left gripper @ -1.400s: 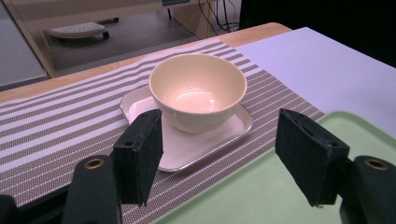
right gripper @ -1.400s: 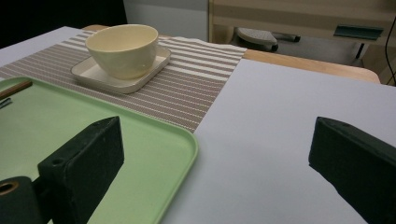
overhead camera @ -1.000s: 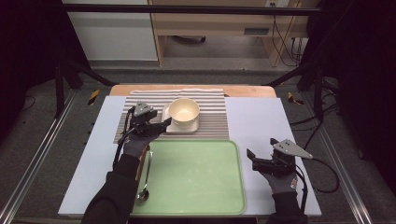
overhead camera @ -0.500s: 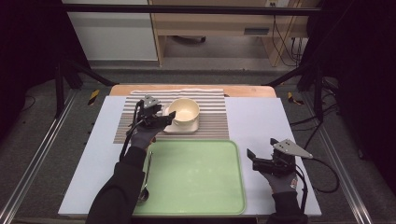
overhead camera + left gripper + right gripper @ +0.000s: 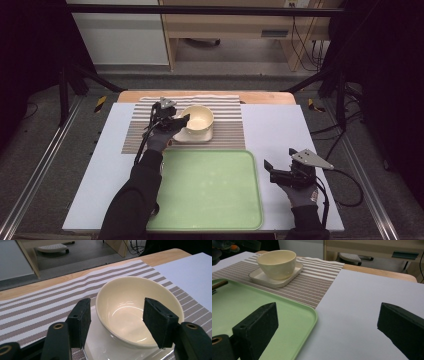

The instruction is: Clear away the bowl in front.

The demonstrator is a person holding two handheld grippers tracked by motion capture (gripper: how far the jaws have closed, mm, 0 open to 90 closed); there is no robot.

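Observation:
A cream bowl (image 5: pixel 200 117) (image 5: pixel 125 297) (image 5: pixel 277 262) stands on a white square plate (image 5: pixel 199 136) (image 5: pixel 100 342), on a striped placemat (image 5: pixel 135 135). My left gripper (image 5: pixel 184 120) (image 5: pixel 118 320) reaches in from the left to the bowl's rim. Its jaws have just been closing. One pad (image 5: pixel 80 320) is outside the bowl's near wall and the other pad (image 5: pixel 158 323) hangs over its inside. Neither visibly presses, so it is open. My right gripper (image 5: pixel 270 171) (image 5: pixel 329 325) rests open over the white table right of the green tray, with nothing between its jaws.
A large green tray (image 5: pixel 210 200) (image 5: pixel 249 305) lies at the table's front middle. A brown-handled utensil (image 5: pixel 219 284) lies at its left side. The white table top (image 5: pixel 280 130) stretches right of the placemat. A wooden edge (image 5: pixel 260 97) runs along the back.
My left gripper has moved right and a little down, from the placemat to the bowl's rim, and its jaws look narrower. The right gripper has stayed put.

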